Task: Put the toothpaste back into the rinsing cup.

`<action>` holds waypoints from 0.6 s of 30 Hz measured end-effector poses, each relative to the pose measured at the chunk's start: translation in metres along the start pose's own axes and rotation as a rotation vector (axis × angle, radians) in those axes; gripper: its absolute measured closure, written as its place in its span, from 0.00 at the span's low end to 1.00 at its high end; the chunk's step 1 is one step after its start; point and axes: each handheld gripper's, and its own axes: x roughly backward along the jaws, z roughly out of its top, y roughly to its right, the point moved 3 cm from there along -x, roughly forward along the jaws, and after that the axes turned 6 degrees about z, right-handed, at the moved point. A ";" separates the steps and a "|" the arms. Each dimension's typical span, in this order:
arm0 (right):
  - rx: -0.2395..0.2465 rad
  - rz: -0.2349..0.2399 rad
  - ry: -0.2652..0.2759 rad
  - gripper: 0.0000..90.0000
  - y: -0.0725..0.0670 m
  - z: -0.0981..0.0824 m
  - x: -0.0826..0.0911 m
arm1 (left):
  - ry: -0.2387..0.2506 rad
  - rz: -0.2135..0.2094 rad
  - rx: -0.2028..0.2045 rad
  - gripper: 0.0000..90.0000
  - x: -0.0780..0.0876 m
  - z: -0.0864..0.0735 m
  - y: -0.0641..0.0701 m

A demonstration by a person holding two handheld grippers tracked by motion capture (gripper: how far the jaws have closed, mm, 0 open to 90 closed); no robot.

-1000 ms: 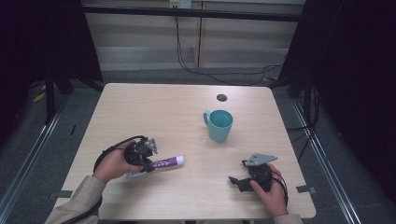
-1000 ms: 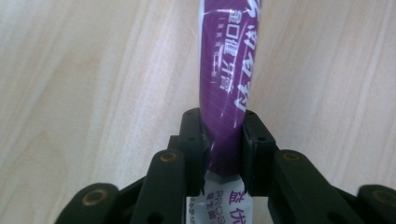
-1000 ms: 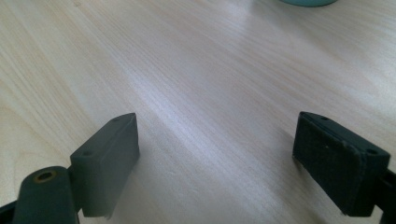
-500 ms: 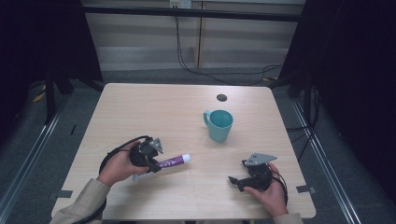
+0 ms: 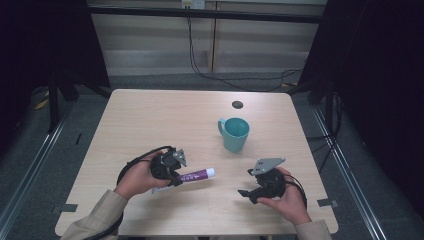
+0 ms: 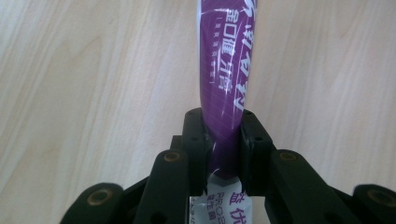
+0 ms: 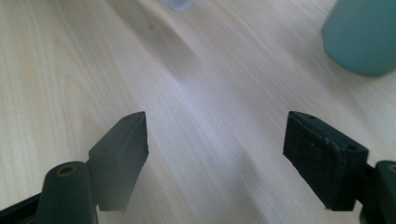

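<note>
Left gripper view shows the left gripper [image 6: 223, 149] pinching a purple plastic tube [image 6: 224, 88] near its crimped end, long axis running along the jaws; the right gripper [image 7: 238, 149], spread wide, hovers near the tabletop's [image 5: 165, 120] front edge beside a teal ceramic mug [image 5: 235, 134].

purple tube [image 6: 225, 88], Chinese characters, "PRO" partly legible

Purple tube [image 5: 196, 175] with white cap, flat on table, near teal mug [image 5: 235, 134].

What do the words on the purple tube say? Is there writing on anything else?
Purple plastic tube with a white cap, clamped by the left gripper: white Chinese characters run along it, cut off and too hard to read surely.
White crimped end of the tube: "PROB", cut off by the fingers.
Teal ceramic mug: no writing to be seen.
</note>
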 end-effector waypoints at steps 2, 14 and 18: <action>0.065 0.030 -0.054 0.24 -0.003 0.013 -0.001 | -0.011 0.005 -0.022 0.84 0.000 0.006 0.002; 0.132 0.091 -0.125 0.26 -0.006 0.045 -0.008 | -0.012 -0.014 -0.053 0.84 -0.002 0.022 0.010; 0.171 0.118 -0.129 0.28 -0.012 0.058 -0.010 | -0.004 -0.011 -0.074 0.84 -0.003 0.028 0.014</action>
